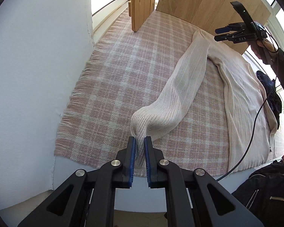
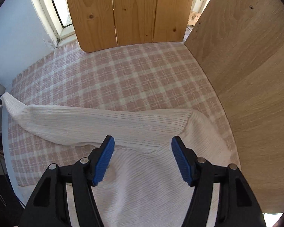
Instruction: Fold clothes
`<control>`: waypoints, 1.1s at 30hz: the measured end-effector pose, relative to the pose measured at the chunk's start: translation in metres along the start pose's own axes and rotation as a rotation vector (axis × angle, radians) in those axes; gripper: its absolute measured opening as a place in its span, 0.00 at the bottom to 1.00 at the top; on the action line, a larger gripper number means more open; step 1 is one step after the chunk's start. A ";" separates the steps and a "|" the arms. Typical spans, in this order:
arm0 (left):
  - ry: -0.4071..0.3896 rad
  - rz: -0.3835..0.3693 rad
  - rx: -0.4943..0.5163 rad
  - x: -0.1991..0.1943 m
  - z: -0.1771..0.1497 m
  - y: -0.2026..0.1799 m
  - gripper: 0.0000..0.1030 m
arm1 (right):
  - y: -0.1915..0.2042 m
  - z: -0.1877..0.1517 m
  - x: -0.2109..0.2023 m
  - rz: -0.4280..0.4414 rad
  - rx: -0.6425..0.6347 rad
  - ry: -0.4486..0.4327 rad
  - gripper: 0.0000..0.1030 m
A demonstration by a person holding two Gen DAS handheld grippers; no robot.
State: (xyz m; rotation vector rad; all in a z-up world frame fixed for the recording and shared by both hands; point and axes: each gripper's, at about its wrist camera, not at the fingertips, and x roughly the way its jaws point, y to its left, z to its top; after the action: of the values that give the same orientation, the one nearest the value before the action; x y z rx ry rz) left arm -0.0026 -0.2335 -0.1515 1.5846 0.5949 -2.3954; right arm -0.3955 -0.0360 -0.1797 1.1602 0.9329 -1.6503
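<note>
Now sleeve (image 1: 172, 92) lengthwise toward left gripper (image 1: 140, 143)

surface: white table (image 1: 28, 94) | directly on it: pink plaid blanket (image 1: 123, 71) | on blanket: cream sweater (image 1: 242, 102)

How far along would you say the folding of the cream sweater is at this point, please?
Early on. Done: the cream sweater is laid flat on the checked blanket. In hand: the left hand-held gripper is shut on the sleeve cuff, with the sleeve stretched out sideways; the right hand-held gripper is open above the shoulder. Left: folding the sleeves in and folding the body.
</note>
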 end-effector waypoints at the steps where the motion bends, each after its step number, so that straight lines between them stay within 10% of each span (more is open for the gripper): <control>1: -0.016 -0.008 -0.004 -0.004 0.007 0.005 0.09 | -0.010 -0.001 0.007 -0.002 0.006 0.039 0.60; 10: -0.150 -0.095 -0.045 -0.049 0.020 -0.003 0.09 | -0.023 0.010 0.047 0.189 0.072 0.159 0.61; 16: -0.171 -0.057 -0.095 -0.063 0.011 0.015 0.09 | -0.015 0.018 0.074 0.083 0.050 0.180 0.60; 27: -0.140 -0.037 -0.091 -0.049 0.012 0.025 0.09 | 0.044 0.027 0.070 0.010 -0.361 0.150 0.60; 33: -0.106 -0.044 -0.088 -0.035 0.014 0.030 0.09 | 0.048 0.010 0.068 0.124 -0.306 0.179 0.35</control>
State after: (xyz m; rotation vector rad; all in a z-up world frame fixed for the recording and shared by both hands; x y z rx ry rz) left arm 0.0116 -0.2678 -0.1213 1.4132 0.7106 -2.4315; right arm -0.3649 -0.0770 -0.2464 1.1410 1.1572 -1.2678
